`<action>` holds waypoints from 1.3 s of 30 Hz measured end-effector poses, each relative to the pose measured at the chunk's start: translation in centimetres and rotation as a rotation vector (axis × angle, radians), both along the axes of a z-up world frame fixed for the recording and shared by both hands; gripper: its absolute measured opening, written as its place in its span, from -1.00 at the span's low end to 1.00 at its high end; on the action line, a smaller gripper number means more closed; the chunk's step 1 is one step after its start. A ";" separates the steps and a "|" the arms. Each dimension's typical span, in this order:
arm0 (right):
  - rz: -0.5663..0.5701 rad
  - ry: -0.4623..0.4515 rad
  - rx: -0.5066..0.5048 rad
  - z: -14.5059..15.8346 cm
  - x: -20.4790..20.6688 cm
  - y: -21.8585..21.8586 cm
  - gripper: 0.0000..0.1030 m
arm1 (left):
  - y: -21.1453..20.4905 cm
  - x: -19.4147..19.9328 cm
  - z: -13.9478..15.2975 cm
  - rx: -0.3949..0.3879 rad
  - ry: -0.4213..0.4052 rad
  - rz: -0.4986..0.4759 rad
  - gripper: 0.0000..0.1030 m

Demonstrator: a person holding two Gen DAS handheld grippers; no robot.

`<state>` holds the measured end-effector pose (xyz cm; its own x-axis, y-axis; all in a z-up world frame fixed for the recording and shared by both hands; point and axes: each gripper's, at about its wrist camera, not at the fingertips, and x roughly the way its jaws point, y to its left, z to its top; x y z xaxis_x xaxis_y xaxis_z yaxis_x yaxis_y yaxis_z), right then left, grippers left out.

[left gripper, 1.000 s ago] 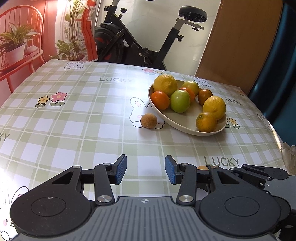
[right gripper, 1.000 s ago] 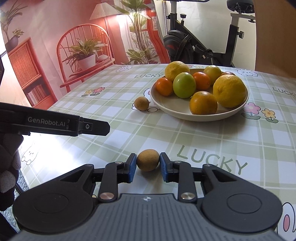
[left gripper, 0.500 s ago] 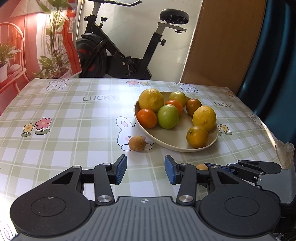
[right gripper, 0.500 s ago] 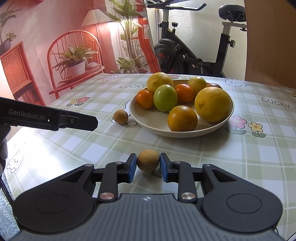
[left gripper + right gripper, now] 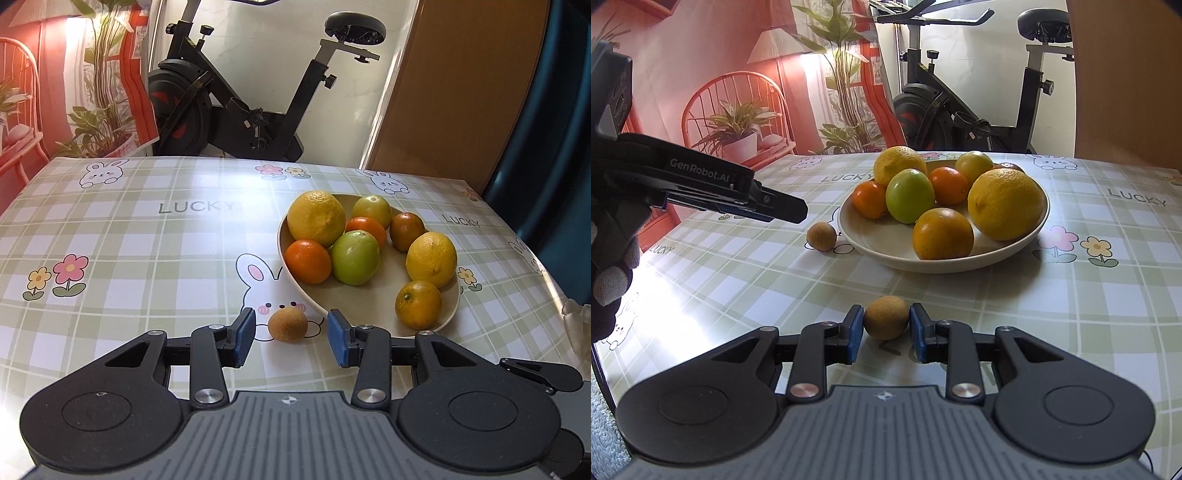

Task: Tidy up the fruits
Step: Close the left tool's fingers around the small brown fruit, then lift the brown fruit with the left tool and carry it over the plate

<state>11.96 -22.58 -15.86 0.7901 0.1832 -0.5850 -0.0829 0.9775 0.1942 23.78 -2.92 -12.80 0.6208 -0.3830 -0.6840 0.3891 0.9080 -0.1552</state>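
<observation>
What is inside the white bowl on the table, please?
The white bowl holds two yellow citrus fruits, two green fruits, three oranges and one darker reddish fruit. Anything beneath them is hidden.

**Black grippers, blue pads, dark glove**

Left gripper [image 5: 291, 336]: matte black linkage arms with round silver rivets at the pivots, ending in flat blue ribbed pads [image 5: 245, 334]. Behind the arms sit two round black discs, and between them a grey ridged plate bearing a small compass-like mark. Seen from the right wrist view, its side carries white "GenRobot.AI" lettering on a slim black bar with small screws.

Right gripper [image 5: 886, 334]: the same build, with black arms, silver rivets, blue pads, twin discs and a grey ridged plate.

The hand [image 5: 611, 273] under the lettered bar wears a dark glove with grey fingertips.
</observation>
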 end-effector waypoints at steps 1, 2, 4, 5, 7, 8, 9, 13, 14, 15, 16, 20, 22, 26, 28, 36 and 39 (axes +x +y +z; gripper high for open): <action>0.000 0.000 0.003 0.0 0.0 0.0 -0.43 | -0.1 0.3 -0.3 0.004 0.007 0.002 -0.14; -0.001 0.000 0.006 0.0 0.0 -0.1 -0.43 | -0.1 0.5 -0.5 0.005 0.012 0.004 -0.14; -0.001 0.000 0.012 0.0 -0.1 -0.1 -0.42 | -0.1 1.0 -0.8 -0.002 0.021 -0.001 -0.14; -0.001 -0.001 0.014 0.0 -0.1 -0.2 -0.42 | -0.2 1.1 -0.9 -0.005 0.022 -0.007 -0.14; -0.002 -0.001 0.016 0.0 -0.1 -0.1 -0.42 | -0.3 1.3 -1.2 -0.001 0.025 -0.013 -0.14; -0.002 0.000 0.016 0.0 -0.1 -0.2 -0.42 | -0.4 1.5 -1.4 0.002 0.027 -0.012 -0.14; -0.002 0.000 0.016 0.0 -0.1 -0.2 -0.42 | -0.4 1.6 -1.5 0.003 0.028 -0.010 -0.14; -0.002 0.000 0.020 0.0 0.0 -0.2 -0.42 | -0.4 1.9 -2.0 0.009 0.042 0.009 -0.18; -0.002 0.000 0.021 -0.1 0.0 -0.2 -0.42 | -0.5 1.9 -2.1 0.008 0.045 0.008 -0.19; -0.002 0.000 0.021 -0.1 -0.1 -0.2 -0.42 | -0.5 1.9 -2.1 0.008 0.046 0.004 -0.23; -0.002 0.000 0.021 -0.1 -0.1 -0.2 -0.42 | -0.6 1.9 -2.1 0.006 0.048 -0.001 -0.27; -0.003 0.000 0.023 -0.1 0.0 -0.2 -0.42 | -0.9 1.6 -2.1 0.013 0.052 -0.020 -0.40; -0.003 0.000 0.024 -0.1 0.0 -0.2 -0.42 | -0.9 1.2 -2.1 0.020 0.051 -0.028 -0.40; -0.003 0.000 0.024 -0.1 0.0 -0.2 -0.42 | -1.0 0.5 -2.0 0.025 0.054 -0.038 -0.40; -0.003 0.000 0.025 -0.1 0.0 -0.2 -0.42 | -0.9 0.1 -1.8 0.019 0.054 -0.042 -0.41; -0.003 0.001 0.033 -0.1 0.0 -0.2 -0.42 | -0.1 -1.8 -1.1 -0.020 0.059 -0.065 -0.41; -0.003 0.001 0.032 -0.1 0.0 -0.2 -0.42 | -0.2 -2.2 -0.7 -0.030 0.054 -0.080 -0.41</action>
